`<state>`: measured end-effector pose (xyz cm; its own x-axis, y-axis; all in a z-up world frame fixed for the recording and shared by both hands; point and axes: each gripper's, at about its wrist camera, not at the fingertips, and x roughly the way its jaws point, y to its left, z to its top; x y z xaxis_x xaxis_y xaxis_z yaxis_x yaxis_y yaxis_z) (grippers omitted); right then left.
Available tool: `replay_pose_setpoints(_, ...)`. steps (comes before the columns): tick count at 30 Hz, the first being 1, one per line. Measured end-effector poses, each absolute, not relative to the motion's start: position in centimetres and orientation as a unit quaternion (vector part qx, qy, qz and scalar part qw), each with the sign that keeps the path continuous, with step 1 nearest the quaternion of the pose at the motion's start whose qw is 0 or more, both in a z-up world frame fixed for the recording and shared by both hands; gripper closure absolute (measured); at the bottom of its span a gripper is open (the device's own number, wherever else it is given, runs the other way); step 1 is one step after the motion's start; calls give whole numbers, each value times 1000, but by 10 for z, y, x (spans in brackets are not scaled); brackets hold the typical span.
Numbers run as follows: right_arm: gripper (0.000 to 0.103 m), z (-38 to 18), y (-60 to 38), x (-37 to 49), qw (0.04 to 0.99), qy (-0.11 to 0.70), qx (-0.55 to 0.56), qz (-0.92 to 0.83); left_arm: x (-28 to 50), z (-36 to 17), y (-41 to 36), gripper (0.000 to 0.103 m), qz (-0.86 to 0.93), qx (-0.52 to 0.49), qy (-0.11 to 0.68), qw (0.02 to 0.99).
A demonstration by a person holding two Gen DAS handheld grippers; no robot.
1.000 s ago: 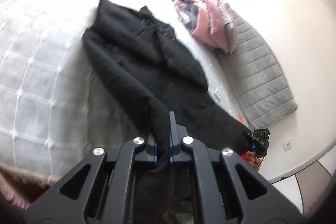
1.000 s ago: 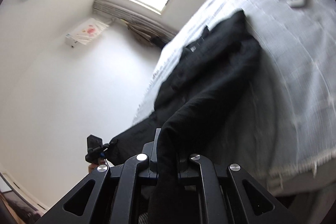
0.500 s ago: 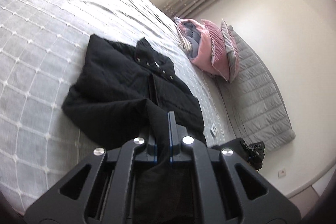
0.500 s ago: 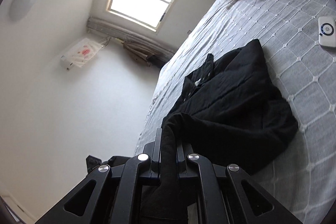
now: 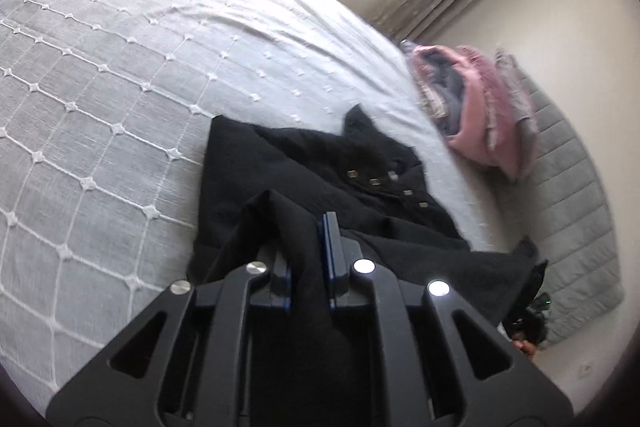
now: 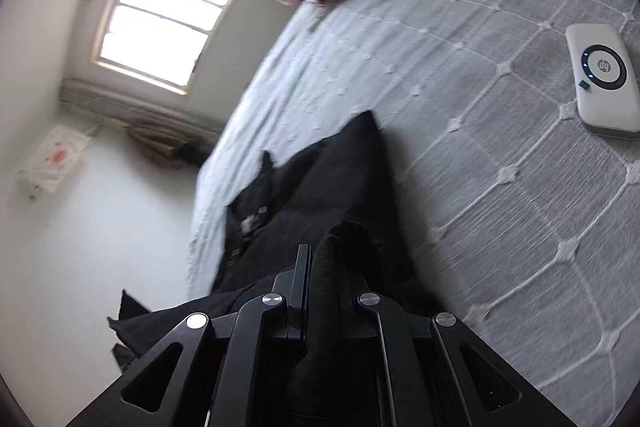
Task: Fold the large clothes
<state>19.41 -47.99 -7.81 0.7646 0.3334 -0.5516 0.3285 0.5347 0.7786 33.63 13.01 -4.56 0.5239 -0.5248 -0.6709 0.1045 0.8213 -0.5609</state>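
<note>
Left wrist: 1 black coat [image 5: 320, 167], 2 claws gripping it.

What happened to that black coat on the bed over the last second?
Both grippers carried its lower end up over its top half, folding the black coat onto itself; the left gripper has just been opening, cloth still between its fingers. The right gripper stays clamped on the fabric. The bedspread, pink bedding and white device stayed put.

The grey checked bedspread [image 5: 120, 99] lies bare toward ten o'clock; pink folded blankets [image 5: 476, 107] block two o'clock, beside the black coat [image 5: 320, 179].
</note>
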Motion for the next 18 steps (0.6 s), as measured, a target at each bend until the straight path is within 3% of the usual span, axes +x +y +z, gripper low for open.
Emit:
replay_pose_setpoints(4, 89, -109, -486, 208, 797, 347, 495, 0, 352, -79, 117, 83, -169, -204, 480, 837)
replay_pose_setpoints(7, 87, -116, -490, 206, 794, 336, 505, 18, 345, -86, 121, 65, -183, -224, 467, 836)
replay_pose_setpoints(9, 85, -111, -492, 204, 795, 333, 506, 29, 338, -80, 127, 46, -206, -239, 449, 836)
replay_pose_setpoints(11, 78, -98, -493, 200, 805, 333, 491, 35, 330, -69, 135, 38, -209, -238, 429, 846)
replay_pose_setpoints(12, 67, -91, -493, 196, 809, 331, 484, 38, 324, -60, 142, 35, -211, -236, 414, 853)
replay_pose_setpoints(13, 42, -83, -493, 192, 815, 326, 477, 42, 320, -55, 146, 33, -214, -235, 406, 857)
replay_pose_setpoints(15, 21, -68, -495, 182, 833, 306, 460, 34, 314, -46, 157, 26, -217, -227, 392, 865)
replay_pose_setpoints(18, 21, -55, -497, 173, 852, 295, 432, 30, 307, -42, 169, 25, -202, -189, 386, 880)
